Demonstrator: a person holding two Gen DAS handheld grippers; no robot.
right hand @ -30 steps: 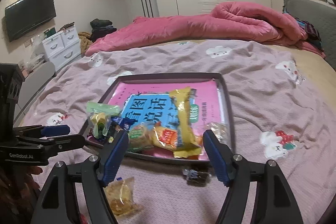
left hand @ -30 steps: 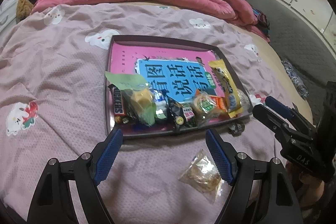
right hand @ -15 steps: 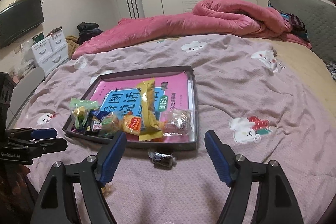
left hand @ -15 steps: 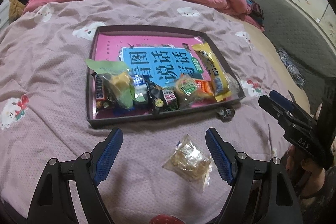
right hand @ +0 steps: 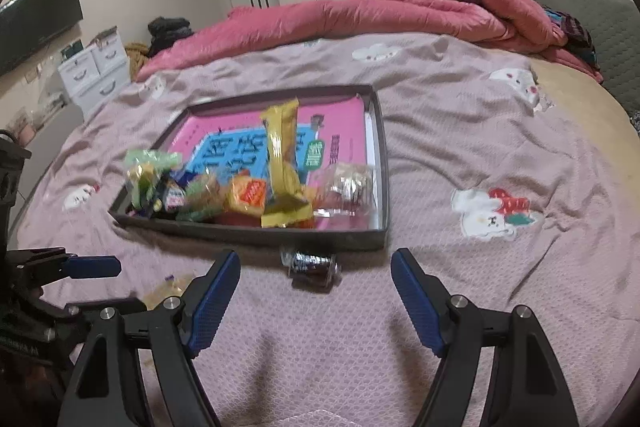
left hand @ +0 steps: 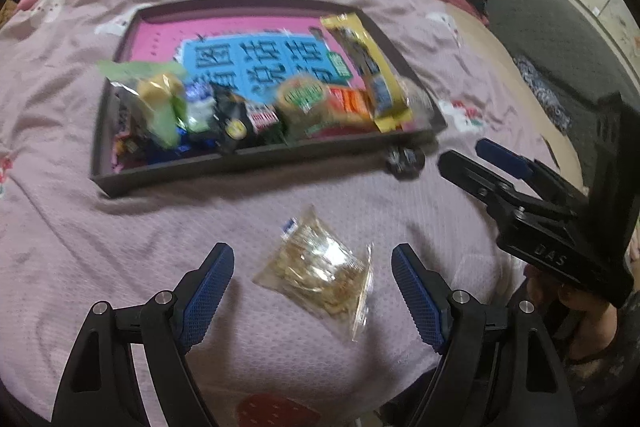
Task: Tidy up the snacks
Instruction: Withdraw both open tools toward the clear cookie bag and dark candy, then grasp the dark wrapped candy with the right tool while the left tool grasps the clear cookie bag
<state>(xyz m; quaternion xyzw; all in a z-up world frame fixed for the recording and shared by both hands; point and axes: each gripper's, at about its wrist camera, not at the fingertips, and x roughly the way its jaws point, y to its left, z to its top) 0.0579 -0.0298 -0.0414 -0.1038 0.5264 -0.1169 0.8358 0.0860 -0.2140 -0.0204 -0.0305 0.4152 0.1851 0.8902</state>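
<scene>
On the mauve bedspread (left hand: 120,247), nearest the left wrist camera, the clear packet of snacks (left hand: 316,275) now lies between the blue pads of the left gripper (left hand: 312,287); a second ago it sat lower and off to the right, by the right-hand pad. The jaws stand wide apart, as they did then, and neither pad touches the packet. The tray has slid upward in this view as the gripper tipped down toward the bed.

In the right wrist view, the right gripper (right hand: 316,291) is likewise spread, its jaws a shade wider than a second ago, holding nothing. The small dark wrapped candy (right hand: 312,267) lies on the bedspread between and just beyond its fingertips, untouched, and close against the near wall of the dark tray (right hand: 256,235). Earlier the candy sat near the right-hand pad; now it is nearly centred.

Farther off, the tray holds a pink and blue book (left hand: 256,63) with a row of snacks along its near edge, among them a long yellow packet (right hand: 284,163). Beyond lies a rumpled pink quilt (right hand: 400,11).
</scene>
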